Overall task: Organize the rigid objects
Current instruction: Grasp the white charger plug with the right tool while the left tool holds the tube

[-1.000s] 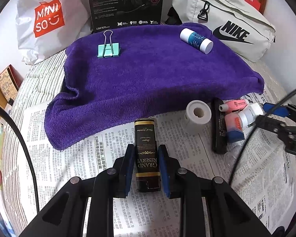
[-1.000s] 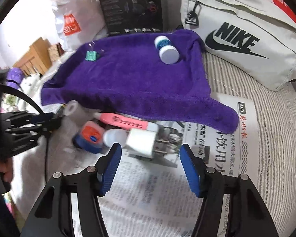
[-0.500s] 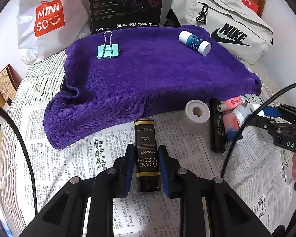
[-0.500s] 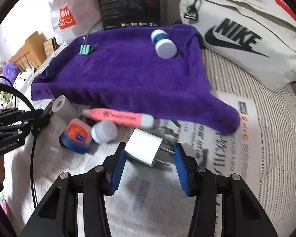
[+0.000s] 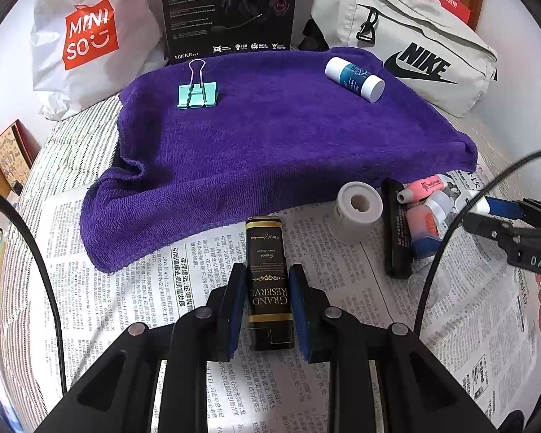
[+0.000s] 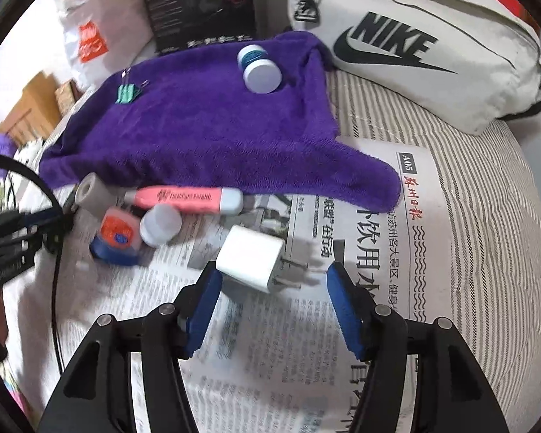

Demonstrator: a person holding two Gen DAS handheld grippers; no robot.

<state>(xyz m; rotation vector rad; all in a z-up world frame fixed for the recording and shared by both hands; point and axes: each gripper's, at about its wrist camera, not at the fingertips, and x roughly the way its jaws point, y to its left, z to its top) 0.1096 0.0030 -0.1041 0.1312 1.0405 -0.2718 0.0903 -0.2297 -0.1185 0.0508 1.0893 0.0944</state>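
My left gripper is shut on a black "Grand Reserve" box over the newspaper, just in front of the purple towel. A teal binder clip and a blue-and-white tube lie on the towel. My right gripper is open around a white plug adapter on the newspaper; its left pad sits close to the adapter, its right pad stands apart. A pink highlighter, a small bottle with a white cap, a grey roll and a black bar lie nearby.
A white Nike bag lies at the back right, a black Edifier box at the back middle, a Miniso bag at the back left. Newspaper covers the striped bedding in front.
My right gripper has moved forward and to the left until the white adapter lies between its fingers. My left gripper has held still on the black box.
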